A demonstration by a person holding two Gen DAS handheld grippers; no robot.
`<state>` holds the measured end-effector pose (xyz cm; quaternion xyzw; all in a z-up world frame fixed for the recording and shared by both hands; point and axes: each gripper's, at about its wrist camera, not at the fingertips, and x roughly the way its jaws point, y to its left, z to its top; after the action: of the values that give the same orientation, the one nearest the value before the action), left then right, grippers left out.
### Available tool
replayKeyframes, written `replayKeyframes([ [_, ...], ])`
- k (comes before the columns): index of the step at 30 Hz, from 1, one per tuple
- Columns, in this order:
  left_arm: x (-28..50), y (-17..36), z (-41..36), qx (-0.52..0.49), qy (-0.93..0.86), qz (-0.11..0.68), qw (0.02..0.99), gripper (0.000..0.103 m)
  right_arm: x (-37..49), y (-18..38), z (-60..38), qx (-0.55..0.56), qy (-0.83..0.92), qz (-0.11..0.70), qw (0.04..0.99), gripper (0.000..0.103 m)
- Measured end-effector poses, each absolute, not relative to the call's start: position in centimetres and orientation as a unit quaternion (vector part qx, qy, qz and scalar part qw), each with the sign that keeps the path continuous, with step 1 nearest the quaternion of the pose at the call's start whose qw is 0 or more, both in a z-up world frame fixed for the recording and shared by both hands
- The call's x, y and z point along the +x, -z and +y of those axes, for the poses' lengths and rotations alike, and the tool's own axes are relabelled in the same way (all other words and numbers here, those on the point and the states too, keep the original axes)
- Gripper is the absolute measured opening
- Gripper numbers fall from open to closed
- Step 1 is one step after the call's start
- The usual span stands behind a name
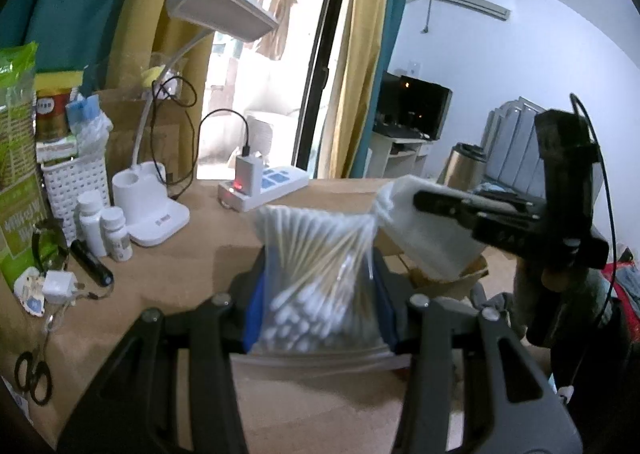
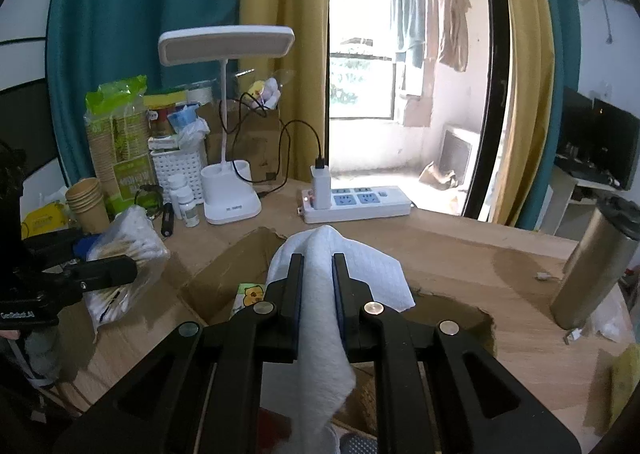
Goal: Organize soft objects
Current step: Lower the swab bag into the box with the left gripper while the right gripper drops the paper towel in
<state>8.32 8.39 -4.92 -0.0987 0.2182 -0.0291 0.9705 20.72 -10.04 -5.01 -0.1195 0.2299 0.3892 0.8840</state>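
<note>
Both grippers are loaded and held up over the desk, above an open cardboard box [image 2: 224, 274] that sits at the desk's near edge with its flaps folded out. That box looks like the collecting place, since a small packet with a cartoon bear [image 2: 251, 294] already lies inside it.

The left gripper [image 1: 320, 294] has its jaws part-way closed on a clear bag of cotton swabs [image 1: 320, 274], pinching it from both sides. The bag stands up between the blue pads with its gathered neck at the top, so the swabs stay bundled instead of sliding about.

The right gripper [image 2: 317, 294] has its jaws pressed nearly together on a white cloth [image 2: 320, 294]. It is nipped along a fold — the upper part rises above the fingers and the loose end hangs down below them, limp, which suits a thin soft thing that would slip from a wider hold.

In the left wrist view the cloth hangs just beside the top of the swab bag, so the two hands are close together over the box. My guess is that each soft item is about to be lowered in, one after the other.

The desk lamp [image 2: 230, 177], the power strip [image 2: 360, 205] and the steel tumbler [image 2: 596, 266] stand apart from all this.
</note>
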Motion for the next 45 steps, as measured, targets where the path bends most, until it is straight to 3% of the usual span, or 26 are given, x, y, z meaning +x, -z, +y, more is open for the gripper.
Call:
replayKeyframes([
  [8,10.0,4.0,8.3,-0.091,0.028,0.208,0.974,0.047,22.5,6.3,-9.3,-0.118,-0.383,0.244,0.883,0.015],
  [11,10.5,4.0,8.0,-0.091,0.029,0.209,0.973,0.047,23.3,6.9,-9.0,-0.114,-0.382,0.256,0.88,0.027],
  [13,10.8,4.1,7.8,-0.092,0.03,0.211,0.973,0.047,24.0,7.7,-8.8,-0.111,-0.383,0.274,0.875,0.044],
  [19,12.0,4.4,6.6,-0.085,0.036,0.222,0.971,0.047,24.1,7.6,-10.1,-0.093,-0.38,0.278,0.877,0.051],
  [31,14.9,5.2,3.3,-0.069,0.048,0.251,0.964,0.047,22.6,5.3,-15.3,-0.06,-0.374,0.24,0.894,0.053],
  [45,19.3,6.8,-1.0,-0.048,0.045,0.289,0.955,0.051,22.5,6.4,-21.7,-0.034,-0.342,0.242,0.907,0.054],
])
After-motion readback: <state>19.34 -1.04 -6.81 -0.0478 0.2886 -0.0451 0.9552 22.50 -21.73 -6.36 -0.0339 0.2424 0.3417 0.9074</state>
